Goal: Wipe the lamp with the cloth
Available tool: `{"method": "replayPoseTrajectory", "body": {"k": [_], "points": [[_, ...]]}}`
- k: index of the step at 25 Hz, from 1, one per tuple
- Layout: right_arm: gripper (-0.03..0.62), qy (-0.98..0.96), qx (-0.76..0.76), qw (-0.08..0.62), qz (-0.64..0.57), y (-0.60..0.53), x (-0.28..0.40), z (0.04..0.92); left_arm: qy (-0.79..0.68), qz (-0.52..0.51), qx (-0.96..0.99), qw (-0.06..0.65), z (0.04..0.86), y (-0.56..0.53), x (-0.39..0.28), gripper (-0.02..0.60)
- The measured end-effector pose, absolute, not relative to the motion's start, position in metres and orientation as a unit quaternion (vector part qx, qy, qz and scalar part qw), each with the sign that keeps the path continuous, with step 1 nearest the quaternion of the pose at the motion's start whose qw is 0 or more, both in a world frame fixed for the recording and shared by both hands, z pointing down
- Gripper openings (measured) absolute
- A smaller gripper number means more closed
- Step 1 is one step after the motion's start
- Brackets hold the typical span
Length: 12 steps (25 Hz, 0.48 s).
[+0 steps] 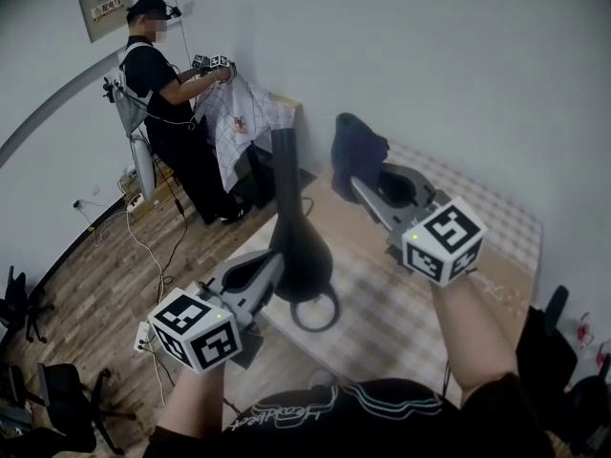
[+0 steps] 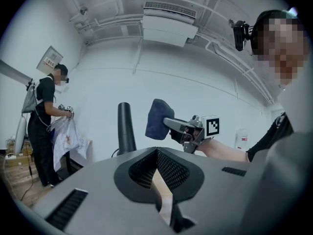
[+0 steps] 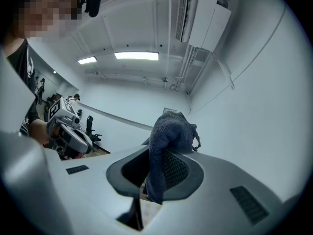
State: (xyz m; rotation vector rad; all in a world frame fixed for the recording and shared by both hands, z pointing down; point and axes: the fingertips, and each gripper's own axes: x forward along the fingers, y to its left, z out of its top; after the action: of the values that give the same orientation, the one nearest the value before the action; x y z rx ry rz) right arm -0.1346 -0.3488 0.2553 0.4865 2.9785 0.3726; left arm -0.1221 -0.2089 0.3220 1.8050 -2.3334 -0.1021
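The black lamp [image 1: 298, 246] stands on the table, with a tall neck, a bulbous base and a ring at its foot. Its neck [image 2: 125, 129] also shows in the left gripper view. My left gripper [image 1: 275, 261] lies low against the left side of the base, and its jaws [image 2: 157, 153] meet at the tips with nothing between them. My right gripper [image 1: 359, 185] is held up to the right of the neck, shut on a dark blue cloth [image 1: 357, 149]. The cloth [image 3: 168, 131] bunches over the tips and hangs down between the pads, apart from the lamp.
A pale checked covering [image 1: 410, 313] lies over the table, whose left edge runs close by the lamp. At the back left a person [image 1: 158, 84] holds a white sheet [image 1: 239, 122]. Chairs [image 1: 57, 389] and cables stand on the wooden floor at left.
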Motion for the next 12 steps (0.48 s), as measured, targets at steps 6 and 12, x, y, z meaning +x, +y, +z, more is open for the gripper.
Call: {"method": "replayPoseTrajectory", "body": {"k": [6, 12], "points": [[0.057, 0.973, 0.158, 0.062, 0.155, -0.352, -0.175, 0.26, -0.788, -0.039, 0.605, 0.104, 0.332, -0.215, -0.152, 0.0], [0.057, 0.968, 0.17, 0.062, 0.174, -0.343, -0.207, 0.27, -0.79, -0.044, 0.601, 0.115, 0.346, -0.214, -0.179, 0.0]]}}
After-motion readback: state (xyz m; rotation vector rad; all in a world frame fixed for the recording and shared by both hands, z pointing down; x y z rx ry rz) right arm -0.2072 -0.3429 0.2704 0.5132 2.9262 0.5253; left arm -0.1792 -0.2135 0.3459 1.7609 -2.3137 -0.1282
